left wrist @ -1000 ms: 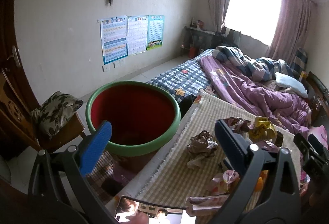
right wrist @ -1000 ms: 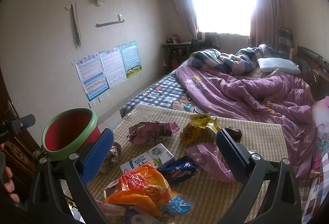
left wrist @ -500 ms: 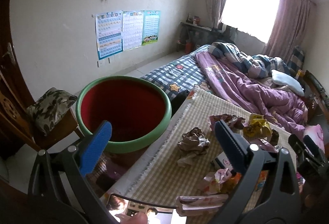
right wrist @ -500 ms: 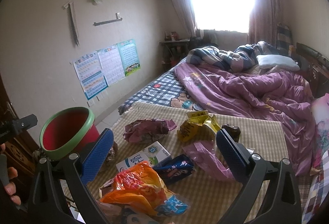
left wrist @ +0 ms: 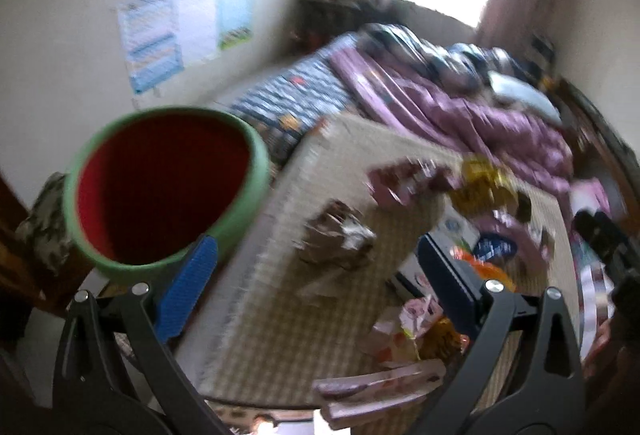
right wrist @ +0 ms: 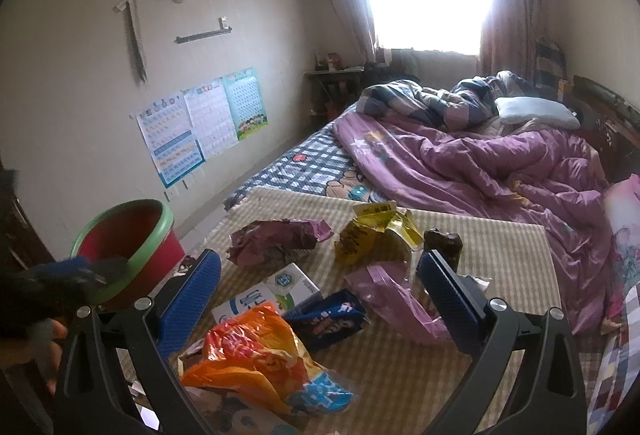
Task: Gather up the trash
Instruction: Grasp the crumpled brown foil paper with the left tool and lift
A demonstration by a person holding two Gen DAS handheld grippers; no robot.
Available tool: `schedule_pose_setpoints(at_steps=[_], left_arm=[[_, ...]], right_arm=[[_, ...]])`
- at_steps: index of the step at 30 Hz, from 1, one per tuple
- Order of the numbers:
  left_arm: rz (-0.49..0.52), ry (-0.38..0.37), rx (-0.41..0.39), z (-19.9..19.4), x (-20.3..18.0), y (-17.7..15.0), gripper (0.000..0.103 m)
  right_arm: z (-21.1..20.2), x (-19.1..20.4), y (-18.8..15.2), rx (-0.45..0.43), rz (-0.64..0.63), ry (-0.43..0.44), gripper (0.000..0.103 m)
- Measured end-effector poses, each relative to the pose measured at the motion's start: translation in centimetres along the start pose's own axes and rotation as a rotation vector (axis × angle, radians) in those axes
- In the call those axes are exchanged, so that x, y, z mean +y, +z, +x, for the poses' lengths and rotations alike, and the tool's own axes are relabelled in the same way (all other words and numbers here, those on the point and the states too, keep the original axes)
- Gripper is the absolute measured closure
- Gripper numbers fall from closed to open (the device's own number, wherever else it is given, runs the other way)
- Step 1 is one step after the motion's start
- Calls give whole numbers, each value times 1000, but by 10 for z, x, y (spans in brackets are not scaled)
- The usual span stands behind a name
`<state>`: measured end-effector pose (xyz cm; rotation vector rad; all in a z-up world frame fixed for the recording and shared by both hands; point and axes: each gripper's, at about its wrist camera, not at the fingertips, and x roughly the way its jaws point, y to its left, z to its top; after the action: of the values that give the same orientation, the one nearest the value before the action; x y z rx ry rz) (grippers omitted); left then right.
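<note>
**Wrappers strewn over checked mat, bin at its left edge**

Lay scattered on the checked mat point(right wrist: 480, 235): purple wrapper point(right wrist: 276, 241), yellow packet point(right wrist: 376, 235), white carton point(right wrist: 268, 295), orange bag point(right wrist: 248, 347), crumpled brown paper point(left wrist: 336, 235). Stood just beside the mat's left edge: red bin with green rim point(right wrist: 128, 239). Hovered over the litter with jaws spread wide and empty: right gripper point(right wrist: 318, 295). Likewise gaped, empty, near the bin: left gripper point(left wrist: 316, 287). Blurred left view; carton print unreadable.
</note>
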<state>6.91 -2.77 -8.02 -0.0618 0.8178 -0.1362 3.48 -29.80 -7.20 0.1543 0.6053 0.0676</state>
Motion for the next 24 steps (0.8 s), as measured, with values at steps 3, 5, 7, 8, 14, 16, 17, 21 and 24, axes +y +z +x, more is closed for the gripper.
schedule_pose_setpoints(at_steps=[3, 5, 7, 8, 14, 16, 17, 21, 24], left_arm=[[43, -16, 73, 36, -12, 0, 9], [64, 3, 100, 52, -17, 0, 12], [84, -8, 125, 65, -23, 1, 12], [89, 1, 130, 68, -24, 1, 12], [71, -15, 190, 89, -22, -1, 12], [80, -15, 206, 94, -23, -4, 16], [86, -3, 210, 97, -22, -5, 22], [81, 24, 208, 99, -17, -8, 45], [64, 5, 191, 95, -10, -5, 53]], right_arm=[[0, -5, -1, 16, -2, -6, 7], [-1, -9, -4, 26, -1, -21, 7], [-3, -15, -5, 30, 7, -12, 7], [-3, -18, -6, 34, 12, -11, 7], [-2, -44, -14, 72, 77, 35, 7], [-1, -47, -17, 85, 79, 40, 7], [-1, -50, -20, 92, 81, 48, 7], [0, -59, -27, 128, 108, 80, 13], [-1, -62, -30, 149, 121, 92, 18]])
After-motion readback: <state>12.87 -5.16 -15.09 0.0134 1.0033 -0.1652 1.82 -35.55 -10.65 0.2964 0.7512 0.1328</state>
